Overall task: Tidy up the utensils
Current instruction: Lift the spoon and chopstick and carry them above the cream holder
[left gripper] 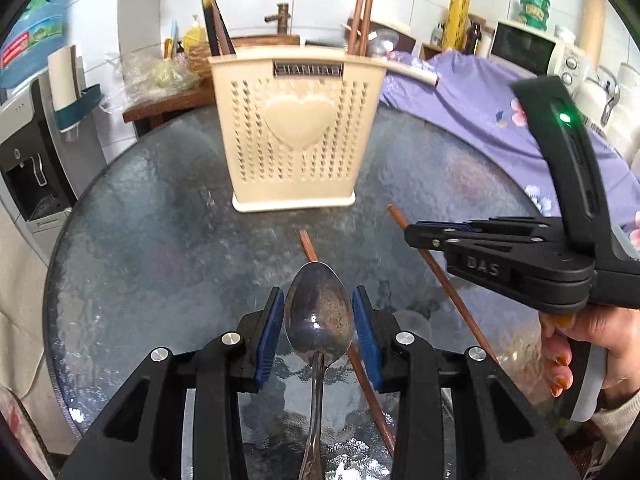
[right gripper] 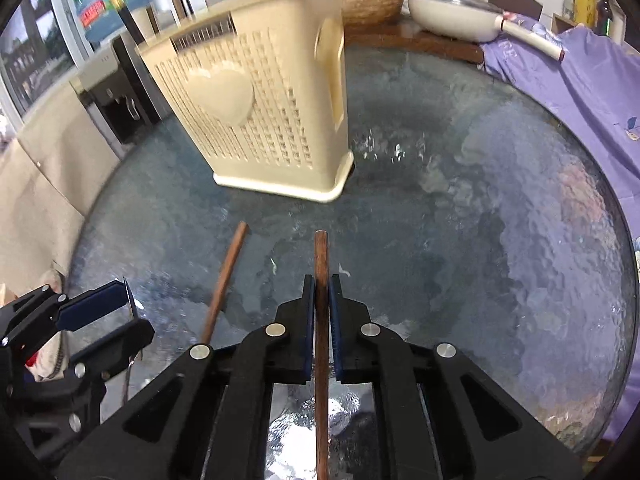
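My left gripper is shut on a metal spoon, its blue pads pressing the sides of the bowl while the handle runs back under the jaws. In the right wrist view the left gripper sits at the lower left. My right gripper is shut on a brown chopstick that points at the holder. From the left wrist view the right gripper and that chopstick are on the right. A second chopstick lies on the glass. The cream perforated utensil holder stands ahead with chopsticks inside.
The round glass table carries everything. A purple floral cloth covers its far right edge, with a microwave behind. A water dispenser stands left. A white pan rests beyond the holder.
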`<state>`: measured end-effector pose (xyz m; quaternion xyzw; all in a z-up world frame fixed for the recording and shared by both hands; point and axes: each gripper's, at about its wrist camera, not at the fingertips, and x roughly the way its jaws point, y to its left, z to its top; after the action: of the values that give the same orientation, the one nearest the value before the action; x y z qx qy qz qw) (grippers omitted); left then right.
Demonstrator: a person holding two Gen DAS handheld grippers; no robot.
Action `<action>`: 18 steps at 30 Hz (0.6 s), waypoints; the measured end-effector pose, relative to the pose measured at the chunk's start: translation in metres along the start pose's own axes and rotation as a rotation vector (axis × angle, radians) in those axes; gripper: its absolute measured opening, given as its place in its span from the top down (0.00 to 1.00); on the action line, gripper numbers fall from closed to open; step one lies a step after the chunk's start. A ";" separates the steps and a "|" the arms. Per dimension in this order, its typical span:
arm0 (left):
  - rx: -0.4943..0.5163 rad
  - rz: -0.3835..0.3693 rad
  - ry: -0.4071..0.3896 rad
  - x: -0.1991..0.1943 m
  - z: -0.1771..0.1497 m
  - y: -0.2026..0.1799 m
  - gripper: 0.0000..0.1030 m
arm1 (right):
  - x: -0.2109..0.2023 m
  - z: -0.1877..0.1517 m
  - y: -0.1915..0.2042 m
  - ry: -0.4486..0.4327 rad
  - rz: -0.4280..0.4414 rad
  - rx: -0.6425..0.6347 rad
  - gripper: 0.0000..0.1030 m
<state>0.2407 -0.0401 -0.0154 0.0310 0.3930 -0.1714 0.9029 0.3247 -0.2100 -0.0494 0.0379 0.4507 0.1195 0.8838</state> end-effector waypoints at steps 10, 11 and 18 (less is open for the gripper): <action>-0.010 -0.017 -0.100 -0.042 0.012 0.002 0.67 | -0.071 -0.005 0.004 -0.150 0.075 -0.032 0.92; -0.007 -0.017 -0.107 -0.045 0.012 0.002 0.67 | -0.080 -0.006 0.005 -0.164 0.082 -0.041 0.92; 0.015 -0.014 -0.152 -0.066 0.018 -0.005 0.67 | -0.121 -0.006 0.007 -0.223 0.107 -0.059 0.92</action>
<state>0.2094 -0.0289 0.0449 0.0221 0.3221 -0.1825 0.9287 0.2500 -0.2328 0.0441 0.0490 0.3434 0.1745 0.9215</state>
